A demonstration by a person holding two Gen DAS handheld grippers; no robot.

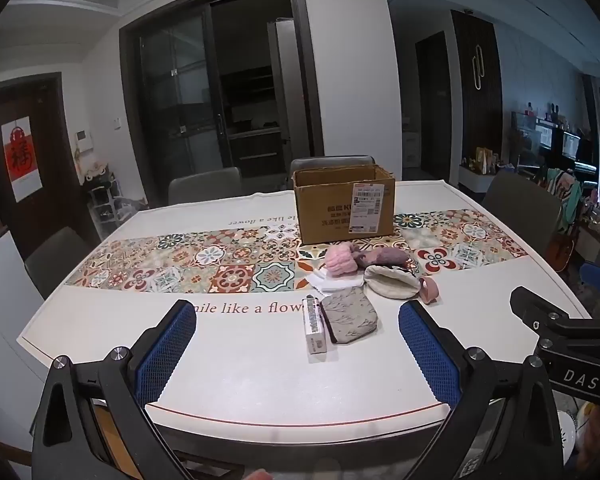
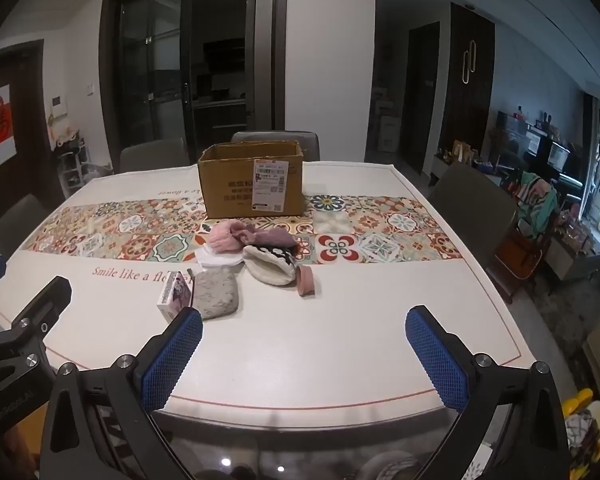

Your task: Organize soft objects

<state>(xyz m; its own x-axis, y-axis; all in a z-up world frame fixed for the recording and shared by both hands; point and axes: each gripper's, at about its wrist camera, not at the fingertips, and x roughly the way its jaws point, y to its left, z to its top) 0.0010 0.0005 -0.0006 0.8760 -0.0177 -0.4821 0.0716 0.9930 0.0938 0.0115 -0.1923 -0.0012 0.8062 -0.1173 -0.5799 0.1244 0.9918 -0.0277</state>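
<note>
The left gripper (image 1: 296, 344) hung over the near edge of the table (image 1: 240, 368), its jaws spread wide with nothing between them; the fingers (image 1: 168, 354) were black, angular plastic faced with blue, waffle-textured pads. The tabletop was smooth and white with rounded corners, crossed by a band of printed tile patterns (image 1: 236, 268) in red, teal and cream.

On the white stretch just in front of that band lay a loose cluster of things. At its left sat a small rectangular carton (image 1: 314, 330), hard-edged and glossy. Touching its right side was a flat grey fabric pouch (image 1: 350, 318) with a faint leaf print and rounded corners. Behind these lay folded white cloth (image 1: 336, 282), and on it a fluffy pink ball of yarn-like stuff (image 1: 342, 264). A mauve knitted piece (image 1: 384, 258) stretched rightward from the pink one. In front of it sagged a cream, rounded soft pouch (image 1: 388, 284), and at the far right a small pink strap or band (image 1: 428, 290) curled beside it.

Behind the cluster, on the tile band, stood an open corrugated cardboard box (image 1: 340, 208), squarish, with a white shipping label on its front.

The right gripper (image 2: 304, 354) was likewise wide apart and empty, with the same blue gridded pads, over the near table edge, well short of the cluster.
</note>
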